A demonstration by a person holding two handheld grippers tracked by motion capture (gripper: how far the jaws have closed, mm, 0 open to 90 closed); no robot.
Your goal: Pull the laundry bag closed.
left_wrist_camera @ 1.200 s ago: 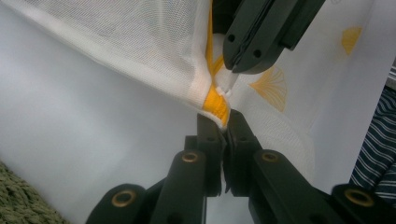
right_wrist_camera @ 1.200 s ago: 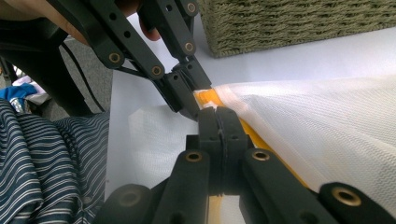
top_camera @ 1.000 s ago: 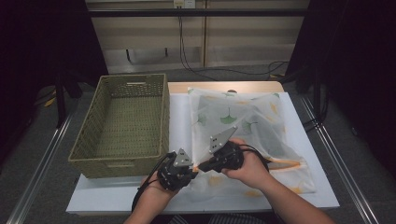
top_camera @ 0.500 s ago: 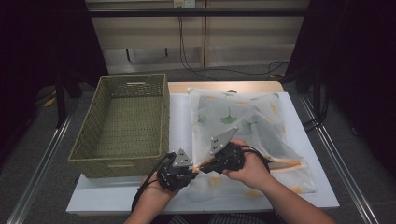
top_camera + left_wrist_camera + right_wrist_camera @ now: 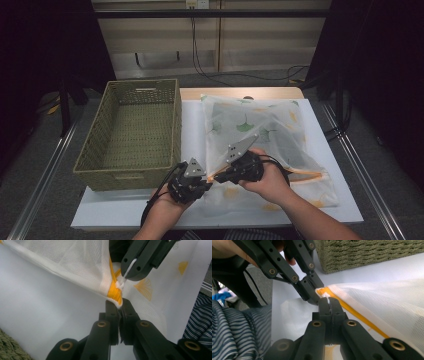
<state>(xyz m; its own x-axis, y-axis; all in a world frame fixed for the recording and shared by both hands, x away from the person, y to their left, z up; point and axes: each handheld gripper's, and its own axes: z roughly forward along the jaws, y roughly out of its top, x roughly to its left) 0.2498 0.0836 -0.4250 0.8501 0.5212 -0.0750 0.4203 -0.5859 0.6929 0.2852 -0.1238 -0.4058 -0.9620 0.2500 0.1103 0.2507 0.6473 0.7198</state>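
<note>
At the near edge of the table [image 5: 345, 210], just right of the wicker basket [image 5: 135, 135], I have both tools meeting on one corner of the white mesh laundry bag [image 5: 270, 135]; my left gripper [image 5: 119, 305] is pressed together on the corner tip of the orange zipper band [image 5: 113, 291], and my right gripper [image 5: 327, 300] is pinching the small white zipper pull [image 5: 120, 285] just beside it, jaws fully together; the two tips are almost touching each other. From that corner the zipper band runs away to my right along the bag's near edge, so its long axis lies across me, pointing from the left tool past the right one; the rest of the bag stretches up the table, well clear of the basket. My right hand [image 5: 272, 177] is the nearer one to the free length of zipper; I judge it should draw the pull rightward along the band while my left anchors the corner.
</note>
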